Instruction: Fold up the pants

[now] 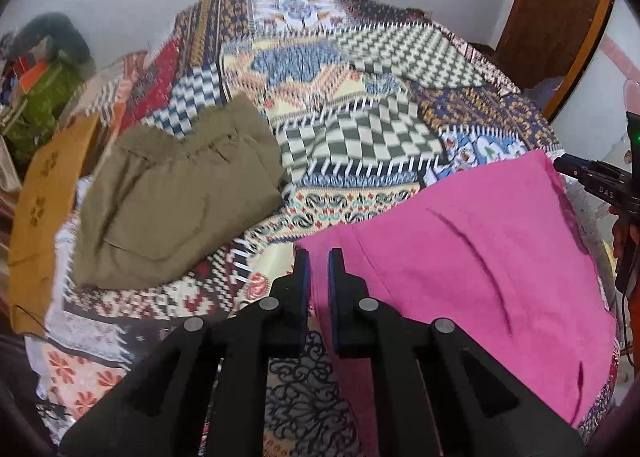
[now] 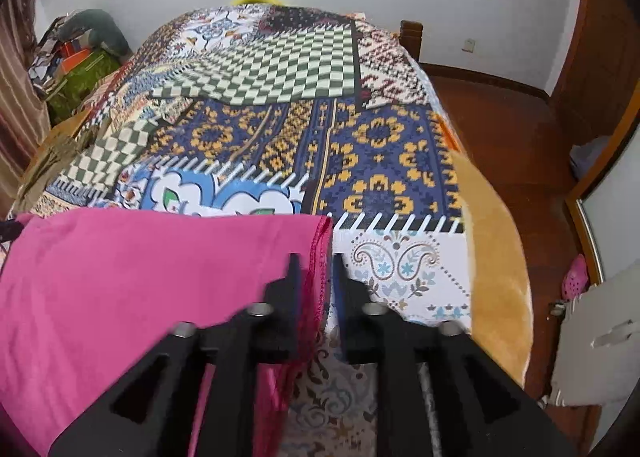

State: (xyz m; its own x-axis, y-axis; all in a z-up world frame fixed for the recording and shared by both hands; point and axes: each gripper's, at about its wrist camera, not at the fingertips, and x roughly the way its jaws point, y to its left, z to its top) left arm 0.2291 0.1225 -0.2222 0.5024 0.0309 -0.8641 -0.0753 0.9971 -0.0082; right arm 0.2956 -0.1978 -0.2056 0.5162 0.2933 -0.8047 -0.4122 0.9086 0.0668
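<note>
The pink pants (image 1: 472, 265) lie folded on the patterned bedspread (image 1: 360, 105) at the near right. My left gripper (image 1: 319, 257) is shut on the pants' left edge, pink cloth between its pads. In the right wrist view the pink pants (image 2: 140, 277) fill the lower left. My right gripper (image 2: 317, 261) is shut on their right hemmed edge, with the stitched hem between its fingers. The right gripper also shows at the right edge of the left wrist view (image 1: 592, 181).
Folded olive-khaki pants (image 1: 176, 197) lie on the bed to the left. A mustard cloth (image 1: 36, 217) hangs at the left bed edge. A tan blanket (image 2: 496, 257) drapes the right bed edge. Clutter (image 1: 44, 69) is piled far left. Wooden floor (image 2: 500, 129) lies right.
</note>
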